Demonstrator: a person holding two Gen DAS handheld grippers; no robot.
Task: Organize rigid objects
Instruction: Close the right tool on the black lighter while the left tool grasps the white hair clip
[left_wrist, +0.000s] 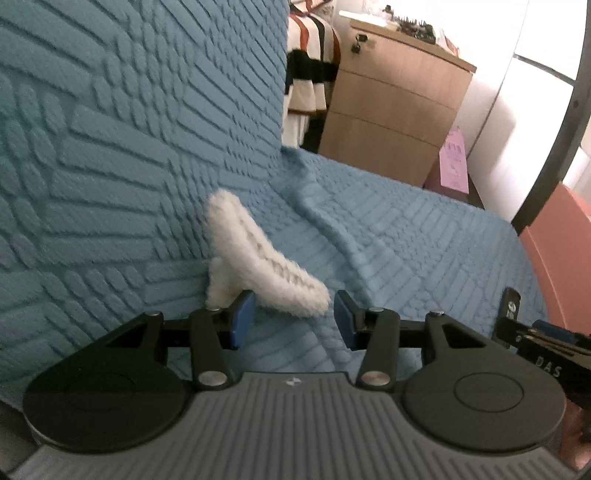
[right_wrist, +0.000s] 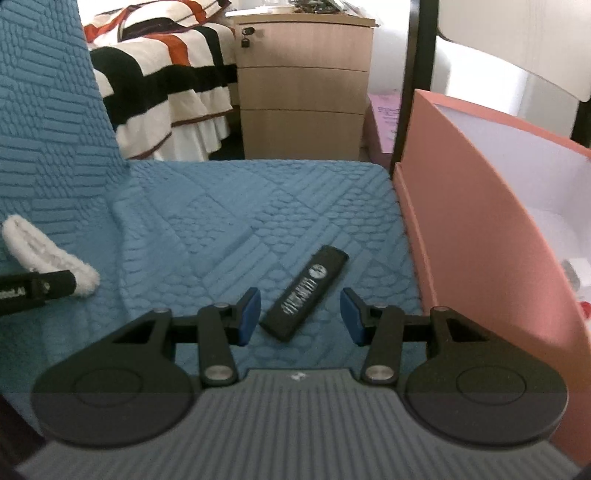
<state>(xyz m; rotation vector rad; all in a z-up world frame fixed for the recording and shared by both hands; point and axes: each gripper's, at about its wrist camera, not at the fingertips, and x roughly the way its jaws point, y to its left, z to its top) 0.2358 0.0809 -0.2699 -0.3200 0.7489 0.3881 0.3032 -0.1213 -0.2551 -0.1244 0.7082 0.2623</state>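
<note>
A fluffy white hair claw clip leans against the blue sofa's backrest. My left gripper is open, its blue pads either side of the clip's near end, not touching. The clip also shows at the left in the right wrist view. A flat black rectangular case with white lettering lies on the seat. My right gripper is open, with the case's near end between its pads. A pink box with a white inside stands open at the right.
The blue quilted sofa cover fills the seat and backrest. A wooden drawer cabinet and a bed with a striped blanket stand behind. A black pole rises beside the box.
</note>
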